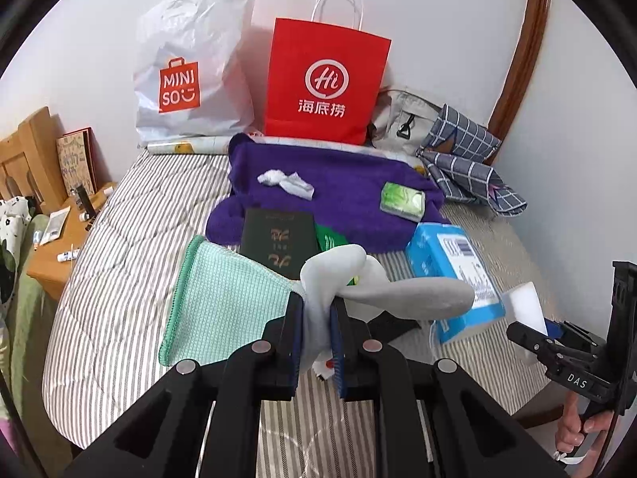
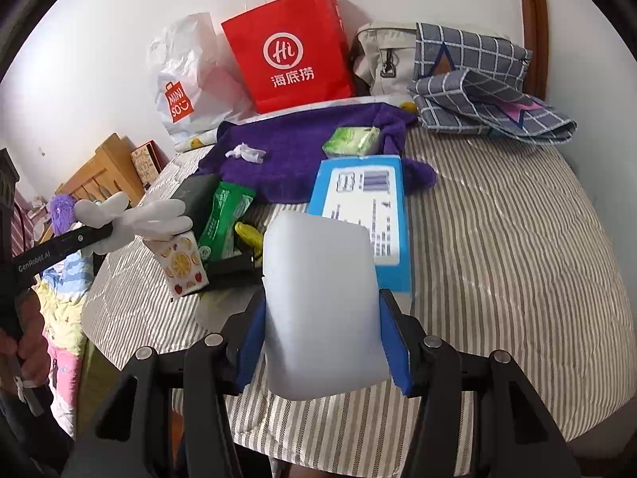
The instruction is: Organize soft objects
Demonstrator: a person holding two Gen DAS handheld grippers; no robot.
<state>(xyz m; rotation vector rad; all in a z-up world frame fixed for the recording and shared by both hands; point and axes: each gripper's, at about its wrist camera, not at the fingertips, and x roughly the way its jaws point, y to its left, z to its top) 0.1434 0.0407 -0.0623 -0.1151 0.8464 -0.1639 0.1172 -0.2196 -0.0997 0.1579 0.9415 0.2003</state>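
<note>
Nearest in the right wrist view, the right gripper [image 2: 324,342] is clamped on a white sponge block [image 2: 322,302], which stands upright between the blue pads and is lifted above the striped bedcover [image 2: 517,239]. Its long axis runs away from the gripper, toward the blue packet [image 2: 362,215] just beyond it.

The left gripper [image 1: 316,342] is closed tight on a pair of grey socks [image 1: 358,279], bunched at the middle so that both ends flop out to either side above the jaws. The mint cloth [image 1: 227,302] lies just left of the blue packet [image 1: 450,271], under and beyond the socks.

Farther than the blue packet lies the purple towel [image 2: 302,147], with a crumpled tissue [image 2: 247,152] and a green tissue pack [image 2: 350,140] on it. Behind it, against the wall, stands the red paper bag [image 2: 286,51].

Both grippers are loaded. The red paper bag lies straight ahead of both; neither gripper looks clearly nearer. If it is the drop spot, that reach crosses the towel.
</note>
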